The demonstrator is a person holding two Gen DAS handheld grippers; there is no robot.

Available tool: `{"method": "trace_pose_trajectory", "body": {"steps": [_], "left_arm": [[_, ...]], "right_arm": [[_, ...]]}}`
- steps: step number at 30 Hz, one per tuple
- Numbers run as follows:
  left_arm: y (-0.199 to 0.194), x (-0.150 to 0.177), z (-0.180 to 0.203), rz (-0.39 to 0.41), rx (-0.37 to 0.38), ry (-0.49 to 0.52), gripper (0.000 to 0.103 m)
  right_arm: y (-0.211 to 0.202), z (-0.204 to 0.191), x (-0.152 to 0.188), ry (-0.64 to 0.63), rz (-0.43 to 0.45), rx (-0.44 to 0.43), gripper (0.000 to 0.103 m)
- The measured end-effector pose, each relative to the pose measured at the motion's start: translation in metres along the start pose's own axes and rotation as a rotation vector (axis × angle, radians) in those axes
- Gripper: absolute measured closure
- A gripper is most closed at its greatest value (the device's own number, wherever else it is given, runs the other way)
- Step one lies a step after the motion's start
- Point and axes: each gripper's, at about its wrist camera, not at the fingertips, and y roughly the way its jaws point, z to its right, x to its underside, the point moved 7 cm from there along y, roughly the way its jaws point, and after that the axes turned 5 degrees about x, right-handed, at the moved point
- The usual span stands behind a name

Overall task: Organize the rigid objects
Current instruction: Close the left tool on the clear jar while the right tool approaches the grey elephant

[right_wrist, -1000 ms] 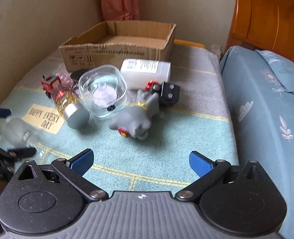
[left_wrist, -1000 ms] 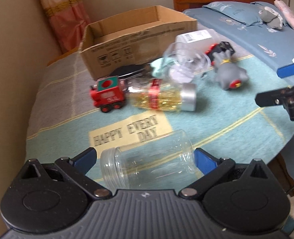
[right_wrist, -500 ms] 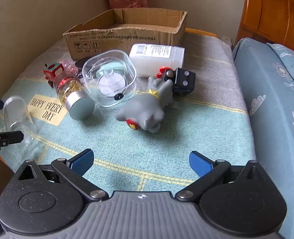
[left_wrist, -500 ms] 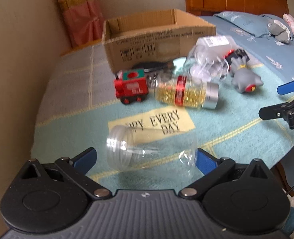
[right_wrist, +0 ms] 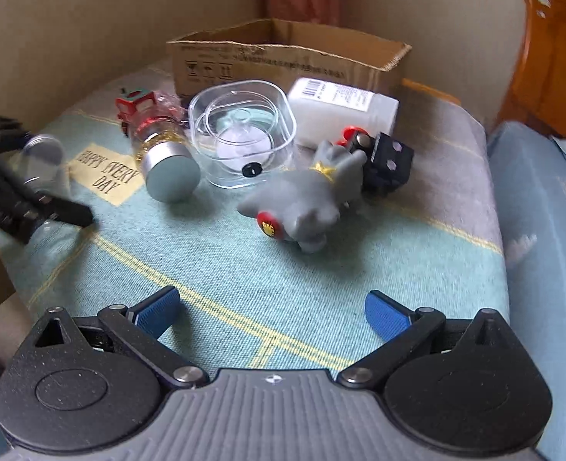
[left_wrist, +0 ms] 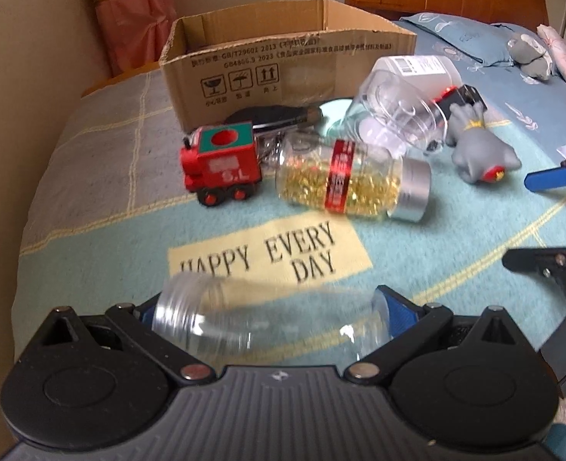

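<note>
My left gripper (left_wrist: 271, 313) is shut on a clear empty plastic jar (left_wrist: 267, 319), held sideways above the mat; it also shows in the right wrist view (right_wrist: 41, 157). My right gripper (right_wrist: 271, 313) is open and empty above the mat, in front of a grey elephant toy (right_wrist: 302, 199). An open cardboard box (left_wrist: 283, 65) stands at the back. On the mat lie a red toy train (left_wrist: 221, 163), a jar of yellow capsules (left_wrist: 352, 180), a clear square container (right_wrist: 242, 132), a white bottle (right_wrist: 340, 109) and a black and red toy (right_wrist: 384, 159).
A "HAPPY EVERY DAY" patch (left_wrist: 267, 255) marks the teal mat. A dark flat object (left_wrist: 271, 117) lies by the box. A wall runs along the left, a curtain (left_wrist: 129, 11) at the back, a blue bed (right_wrist: 544, 238) on the right.
My left gripper has moved forward and right with the jar, toward the train and capsule jar. My right gripper has moved closer to the elephant toy and stays open.
</note>
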Motion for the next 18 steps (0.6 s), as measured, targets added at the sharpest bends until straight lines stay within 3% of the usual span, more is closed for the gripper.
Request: {"method": "trace_pose_trajectory", "body": {"steps": [4, 9, 13, 18], "left_arm": [[0.007, -0.01, 0.001, 0.007, -0.001, 0.008, 0.001], [0.002, -0.011, 0.004, 0.013, 0.012, 0.029, 0.001], [-0.004, -0.006, 0.002, 0.01, 0.017, 0.01, 0.001], [-0.009, -0.003, 0.001, 0.009, 0.021, 0.018, 0.001]], "right_arm": [[0.004, 0.002, -0.009, -0.014, -0.033, -0.003, 0.0], [0.002, 0.001, -0.034, -0.034, 0.042, 0.0, 0.0], [0.007, -0.005, -0.047, -0.061, 0.049, -0.026, 0.0], [0.003, -0.028, -0.042, -0.124, 0.017, -0.051, 0.0]]}}
